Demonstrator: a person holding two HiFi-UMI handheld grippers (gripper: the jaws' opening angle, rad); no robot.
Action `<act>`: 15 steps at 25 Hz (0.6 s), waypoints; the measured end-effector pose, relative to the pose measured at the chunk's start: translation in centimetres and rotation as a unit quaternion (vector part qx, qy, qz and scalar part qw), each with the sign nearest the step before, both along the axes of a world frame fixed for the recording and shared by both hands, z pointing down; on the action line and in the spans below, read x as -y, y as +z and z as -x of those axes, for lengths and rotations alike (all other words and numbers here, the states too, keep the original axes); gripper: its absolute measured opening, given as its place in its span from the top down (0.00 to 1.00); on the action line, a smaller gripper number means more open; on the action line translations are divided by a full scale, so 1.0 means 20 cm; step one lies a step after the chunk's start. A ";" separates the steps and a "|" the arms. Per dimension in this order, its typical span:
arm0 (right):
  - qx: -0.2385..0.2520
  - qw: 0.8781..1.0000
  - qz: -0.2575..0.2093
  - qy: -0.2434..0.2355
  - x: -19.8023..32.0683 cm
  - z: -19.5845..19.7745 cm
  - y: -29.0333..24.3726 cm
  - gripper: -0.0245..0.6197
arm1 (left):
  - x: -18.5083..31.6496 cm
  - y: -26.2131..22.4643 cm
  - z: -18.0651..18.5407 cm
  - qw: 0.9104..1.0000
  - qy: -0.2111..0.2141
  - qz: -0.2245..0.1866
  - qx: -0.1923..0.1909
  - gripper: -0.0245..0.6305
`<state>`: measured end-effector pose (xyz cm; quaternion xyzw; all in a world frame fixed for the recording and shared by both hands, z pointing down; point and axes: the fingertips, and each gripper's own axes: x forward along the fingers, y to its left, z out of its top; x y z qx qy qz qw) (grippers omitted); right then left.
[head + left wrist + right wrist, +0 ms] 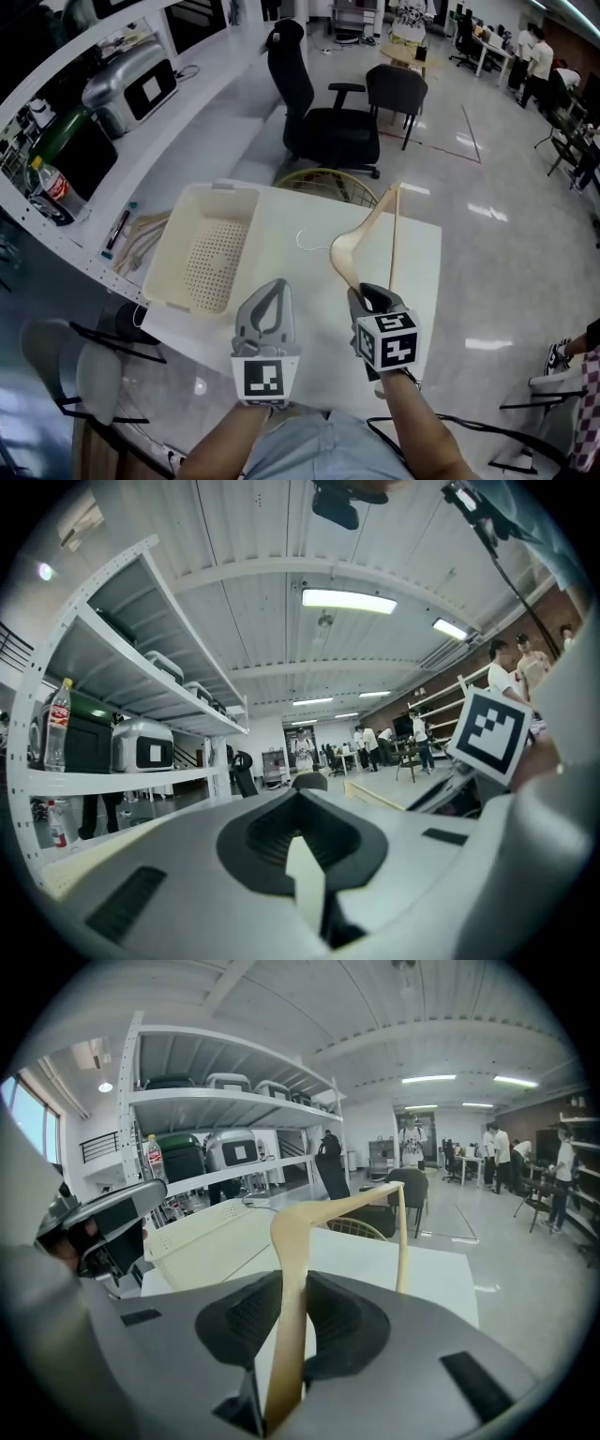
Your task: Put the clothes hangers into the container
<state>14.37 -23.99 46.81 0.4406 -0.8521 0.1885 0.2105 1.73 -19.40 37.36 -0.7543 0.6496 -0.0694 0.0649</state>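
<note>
Head view: right gripper (371, 302) is clamped on the near end of the wooden hanger (364, 234). The rest juts up and far over the table (281, 291), well right of the container (202, 246). Held by one end, it may pivot or slip as you swing left, and its hook could snag the rim.

Left gripper view: left gripper (300, 803), jaws together, nothing between.

Right gripper view: hanger arm is pinched between both pads and rises past the fingertips; crossbar to the right.
</note>
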 end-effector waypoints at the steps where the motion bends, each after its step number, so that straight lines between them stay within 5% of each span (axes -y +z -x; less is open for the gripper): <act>1: 0.002 1.000 0.000 -0.007 -0.02 0.01 0.00 0.82 | -0.02 -0.01 0.00 1.000 -0.009 0.001 -0.008 0.95; 15: 0.018 0.997 0.000 -0.074 -0.14 0.11 -0.03 0.82 | -0.22 -0.04 0.06 0.997 -0.072 -0.008 0.002 0.94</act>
